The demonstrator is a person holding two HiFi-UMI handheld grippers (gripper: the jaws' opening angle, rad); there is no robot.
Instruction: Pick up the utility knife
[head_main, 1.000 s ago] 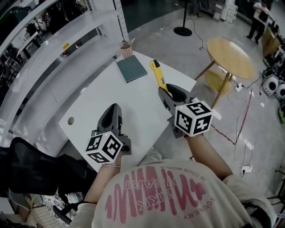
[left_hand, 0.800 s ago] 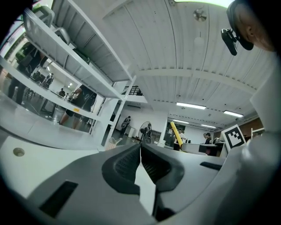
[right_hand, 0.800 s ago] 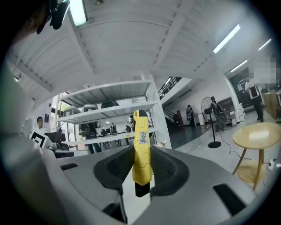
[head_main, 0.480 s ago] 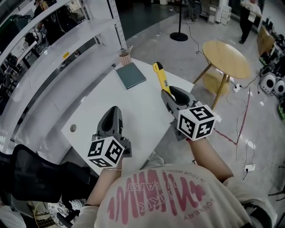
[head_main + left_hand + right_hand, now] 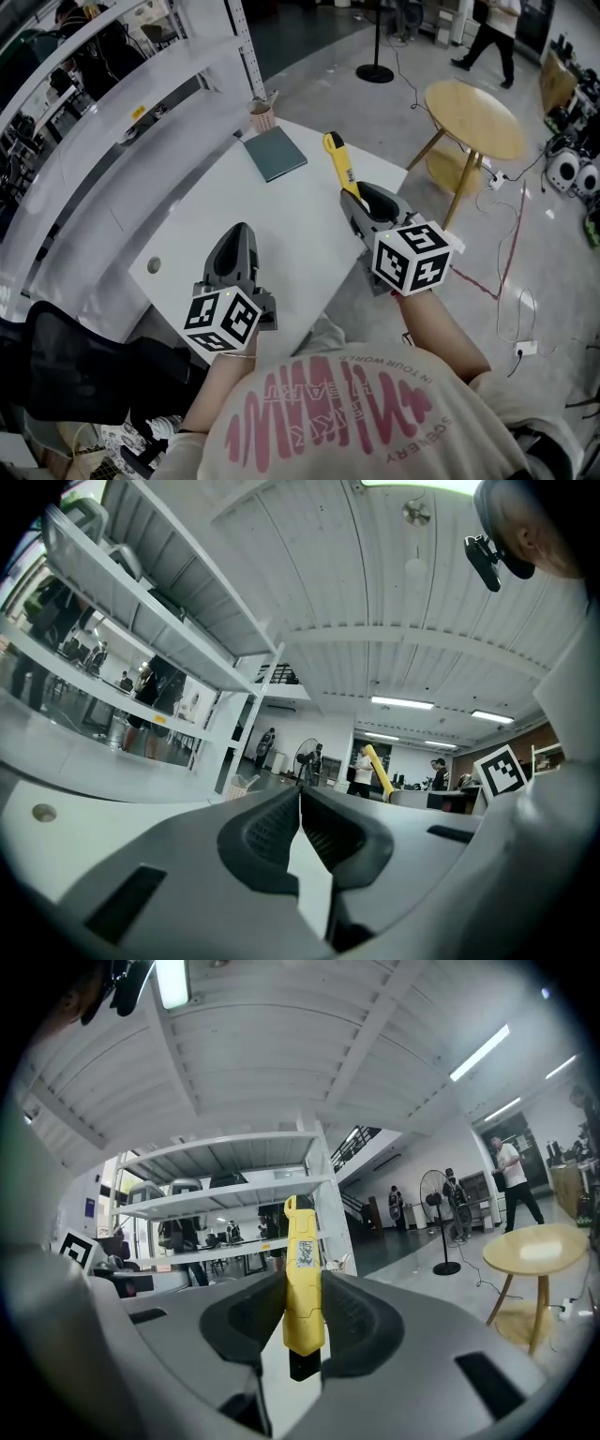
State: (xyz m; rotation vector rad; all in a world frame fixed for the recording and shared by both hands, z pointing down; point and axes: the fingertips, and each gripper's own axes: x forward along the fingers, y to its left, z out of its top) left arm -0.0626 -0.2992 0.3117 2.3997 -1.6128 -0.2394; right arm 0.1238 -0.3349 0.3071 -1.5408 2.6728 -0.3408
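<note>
The yellow utility knife point(image 5: 337, 165) juts forward and up from my right gripper point(image 5: 352, 195), above the right edge of the white table point(image 5: 211, 211). In the right gripper view the knife point(image 5: 303, 1269) stands upright between the two dark pads point(image 5: 345, 1312), which press on its sides; a dark end shows below them. My left gripper point(image 5: 240, 231) hovers over the table's near part, its jaws closed tip to tip with nothing between them. From the left gripper view point(image 5: 300, 791) the knife point(image 5: 378, 772) shows far off on the right.
A dark green notebook point(image 5: 275, 153) lies at the table's far end, beside a cup point(image 5: 262, 118) holding small items. White shelving point(image 5: 103, 103) runs along the left. A round wooden side table point(image 5: 477, 116) stands to the right, with cables on the floor point(image 5: 511, 281).
Both grippers have drifted slightly, the knife still held in the right one. A person in the far background has walked to the left.
</note>
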